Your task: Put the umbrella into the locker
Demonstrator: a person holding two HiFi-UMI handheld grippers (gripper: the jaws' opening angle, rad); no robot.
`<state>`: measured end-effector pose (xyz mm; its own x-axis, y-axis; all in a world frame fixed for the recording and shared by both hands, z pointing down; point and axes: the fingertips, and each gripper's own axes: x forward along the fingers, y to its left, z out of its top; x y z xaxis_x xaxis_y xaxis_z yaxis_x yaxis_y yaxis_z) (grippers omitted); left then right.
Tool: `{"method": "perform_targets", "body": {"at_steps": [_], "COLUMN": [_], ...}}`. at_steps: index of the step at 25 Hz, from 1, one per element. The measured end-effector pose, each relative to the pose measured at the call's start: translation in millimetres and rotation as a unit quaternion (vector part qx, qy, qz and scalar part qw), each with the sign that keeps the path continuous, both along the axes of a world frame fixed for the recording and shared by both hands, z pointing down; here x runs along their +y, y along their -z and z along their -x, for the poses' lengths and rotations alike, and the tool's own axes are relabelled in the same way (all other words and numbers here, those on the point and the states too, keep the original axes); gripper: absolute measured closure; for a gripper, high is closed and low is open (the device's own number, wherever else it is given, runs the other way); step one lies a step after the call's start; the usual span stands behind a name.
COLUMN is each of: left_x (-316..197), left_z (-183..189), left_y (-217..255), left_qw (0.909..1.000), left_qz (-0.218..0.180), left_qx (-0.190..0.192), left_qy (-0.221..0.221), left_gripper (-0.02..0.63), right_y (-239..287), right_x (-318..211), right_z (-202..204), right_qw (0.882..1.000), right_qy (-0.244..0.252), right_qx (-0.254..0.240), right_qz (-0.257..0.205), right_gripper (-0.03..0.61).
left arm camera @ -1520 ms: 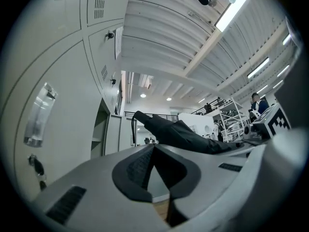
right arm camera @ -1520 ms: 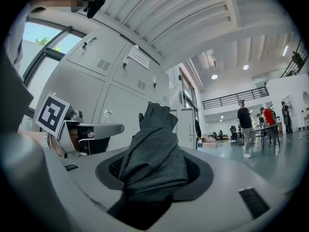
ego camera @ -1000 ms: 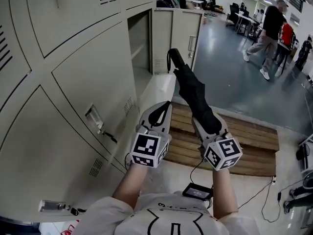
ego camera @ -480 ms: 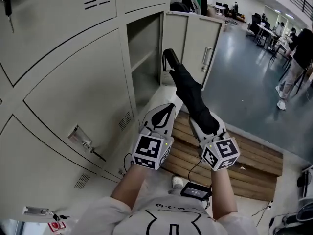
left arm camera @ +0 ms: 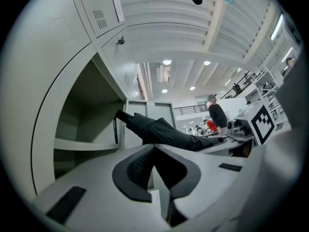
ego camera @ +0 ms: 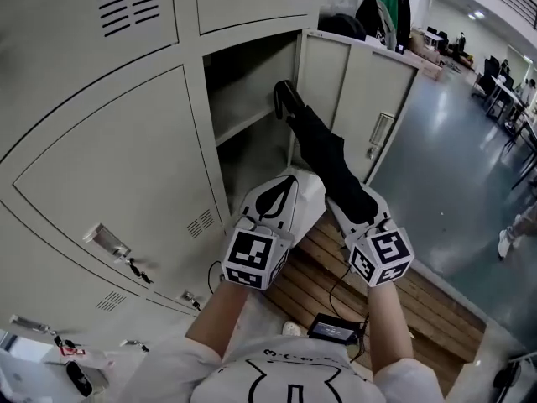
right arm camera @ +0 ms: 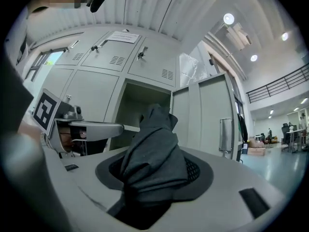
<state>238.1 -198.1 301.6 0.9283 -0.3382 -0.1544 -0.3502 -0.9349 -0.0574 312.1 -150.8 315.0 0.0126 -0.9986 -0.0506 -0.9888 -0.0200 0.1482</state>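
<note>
Clamping umbrella [ego camera: 323, 154], right gripper [ego camera: 357, 211] facing open locker [ego camera: 243, 82]; paper label [right arm camera: 120, 36] illegible

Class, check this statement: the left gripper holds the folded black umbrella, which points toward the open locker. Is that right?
No. It is the right gripper that holds the folded black umbrella, as the right gripper view shows. The umbrella does point toward the open locker.

The left forearm [ego camera: 216, 313] and the right forearm [ego camera: 388, 326] are bare and reach out in front of the person, side by side. The left gripper [ego camera: 285, 183] points forward with its two jaws closed tip to tip and nothing between them. The right gripper [ego camera: 359, 211] is just beside it, jaws squeezing the folded black umbrella [ego camera: 323, 154].
</note>
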Motion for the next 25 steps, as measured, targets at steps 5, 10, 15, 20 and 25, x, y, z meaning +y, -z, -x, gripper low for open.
{"method": "perform_targets", "body": {"at_steps": [5,10,15,20,25], "left_x": [-19,-37,-53,-66,-77], "left_z": [-11,-6,4,12,16], "left_y": [7,14,24,39,53], "left_qw": [0.9984,0.9942,0.9908,0.9889,0.9878], "left_qz": [-0.009,-0.014,-0.020,-0.030,-0.036], "left_qx": [0.004,0.008,-0.002,-0.005,0.000], "left_qy": [0.056,0.106,0.134,0.146,0.151], "left_gripper": [0.607,0.607,0.607,0.607,0.607], "right_y": [11,21,30,45,65], "right_x": [-31,-63,-94,-118,-140], "right_z": [-20,-18,-12,-5,-1], "right_qw": [0.998,0.991,0.984,0.979,0.975], "right_qy": [0.069,0.134,0.176,0.202,0.211], "right_qx": [0.001,0.001,0.010,-0.002,-0.009], "right_qz": [0.000,0.008,0.027,0.041,0.069], "right_gripper": [0.347,0.347,0.347,0.345,0.345]}}
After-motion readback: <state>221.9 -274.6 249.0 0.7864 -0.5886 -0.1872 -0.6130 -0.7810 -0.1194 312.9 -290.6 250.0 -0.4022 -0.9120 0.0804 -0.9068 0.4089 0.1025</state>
